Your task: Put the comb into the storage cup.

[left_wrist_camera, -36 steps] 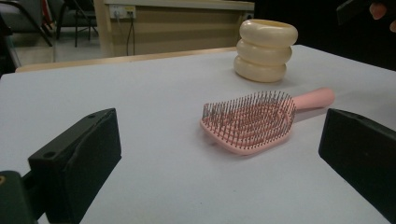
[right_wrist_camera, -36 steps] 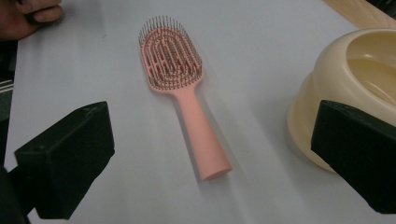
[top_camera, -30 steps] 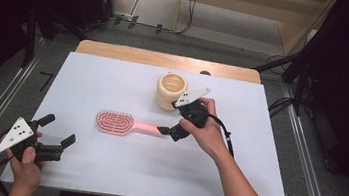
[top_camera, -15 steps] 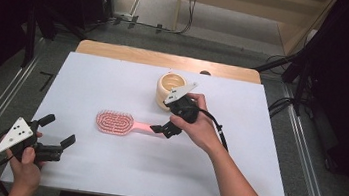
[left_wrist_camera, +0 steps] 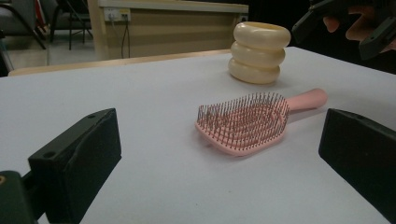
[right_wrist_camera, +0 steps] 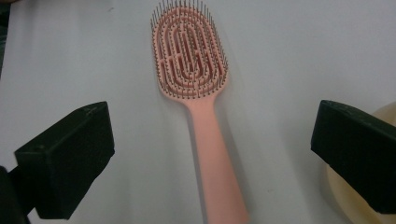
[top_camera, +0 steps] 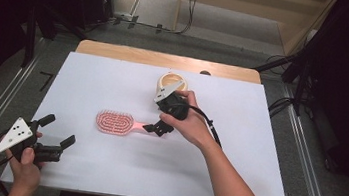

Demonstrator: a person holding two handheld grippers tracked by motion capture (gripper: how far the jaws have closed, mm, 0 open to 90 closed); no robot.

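Note:
A pink hairbrush (top_camera: 115,122) lies bristles up on the white table, its handle pointing right. My right gripper (top_camera: 158,127) hovers open over the handle's end. In the right gripper view the handle (right_wrist_camera: 212,154) runs up between the two wide-apart jaws to the bristle head (right_wrist_camera: 189,51). Near the front left corner my left gripper (top_camera: 59,130) is held open and empty. In its own view the left gripper (left_wrist_camera: 219,121) faces the brush (left_wrist_camera: 247,126) from a distance, with the right gripper (left_wrist_camera: 345,23) at top right.
A cream ribbed ring-shaped holder (top_camera: 170,82) stands upright just behind the right hand, seen also as the holder (left_wrist_camera: 259,51) beyond the brush and the holder's rim (right_wrist_camera: 355,205) beside the right jaw. The white table sheet (top_camera: 256,153) has a wooden strip (top_camera: 118,51) along its back edge.
The right gripper has moved left and slightly nearer, from beside the cream holder to over the brush handle's end. The left gripper and the brush have stayed put.

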